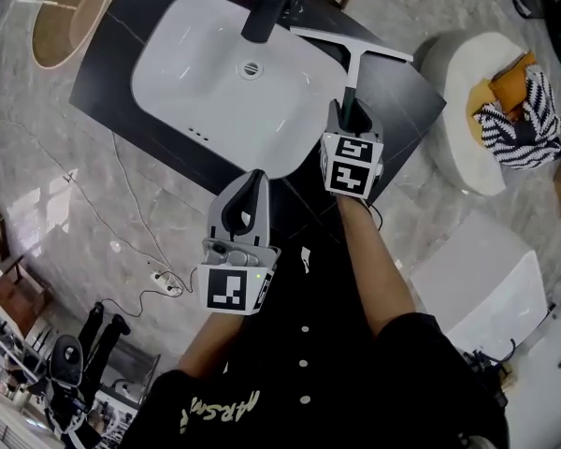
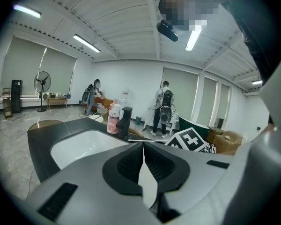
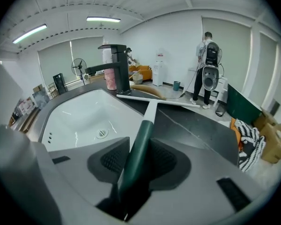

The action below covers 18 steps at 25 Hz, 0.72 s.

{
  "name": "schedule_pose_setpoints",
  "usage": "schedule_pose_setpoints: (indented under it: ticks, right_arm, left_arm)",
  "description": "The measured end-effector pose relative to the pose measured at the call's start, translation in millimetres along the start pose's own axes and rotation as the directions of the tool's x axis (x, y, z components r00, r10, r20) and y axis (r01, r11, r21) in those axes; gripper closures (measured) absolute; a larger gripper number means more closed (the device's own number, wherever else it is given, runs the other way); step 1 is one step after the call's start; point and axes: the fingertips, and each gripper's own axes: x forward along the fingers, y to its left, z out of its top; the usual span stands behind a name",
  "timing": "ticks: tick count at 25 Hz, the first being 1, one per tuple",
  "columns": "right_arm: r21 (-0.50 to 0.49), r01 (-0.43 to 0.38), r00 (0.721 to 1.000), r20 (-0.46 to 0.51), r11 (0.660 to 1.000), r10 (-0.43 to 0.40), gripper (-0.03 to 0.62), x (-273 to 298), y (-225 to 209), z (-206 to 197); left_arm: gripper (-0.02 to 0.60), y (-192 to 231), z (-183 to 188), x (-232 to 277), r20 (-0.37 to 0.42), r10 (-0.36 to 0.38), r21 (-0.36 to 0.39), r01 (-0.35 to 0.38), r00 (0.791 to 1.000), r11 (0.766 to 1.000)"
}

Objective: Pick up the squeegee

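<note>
The squeegee (image 1: 352, 71) lies on the black counter (image 1: 407, 101) just right of the white sink (image 1: 206, 82), its white blade at the far end and its dark green handle pointing back toward me. My right gripper (image 1: 348, 112) is down over that handle. In the right gripper view the handle (image 3: 143, 139) runs between the two pads (image 3: 113, 159), and both press on it, so my right gripper (image 3: 138, 162) is shut on the squeegee. My left gripper (image 1: 252, 183) hangs at the sink's near edge. Its jaws (image 2: 143, 149) are shut with nothing between them.
A black faucet (image 1: 266, 7) and a pink bottle (image 2: 114, 118) stand behind the sink. A round white stool (image 1: 458, 59) with orange and striped cloths (image 1: 519, 120) is at the right, with a white box (image 1: 477, 279) nearer me. A cable (image 1: 122, 241) runs over the marble floor.
</note>
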Motion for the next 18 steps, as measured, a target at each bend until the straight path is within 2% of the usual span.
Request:
schedule_pose_setpoints:
  ticks: [8,14,18]
  right_arm:
    - [-0.012,0.063,0.998,-0.001,0.998,-0.063,0.503,-8.3,-25.2,-1.1]
    - [-0.043,0.036,0.999,0.027,0.998,-0.035,0.505,-24.2,-30.7,7.4]
    - [-0.073,0.026,0.998,0.055,0.997,-0.022,0.505,-34.4,-33.3,19.2]
  left_arm:
    - [0.563,-0.3,-3.9,3.4,-0.005,0.005,-0.007,-0.005,1.0,1.0]
    - [0.563,-9.0,7.8,3.3,0.008,0.003,0.0,-0.003,1.0,1.0]
    - [0.563,-15.0,25.6,4.1,0.046,0.003,0.016,-0.004,0.999,1.0]
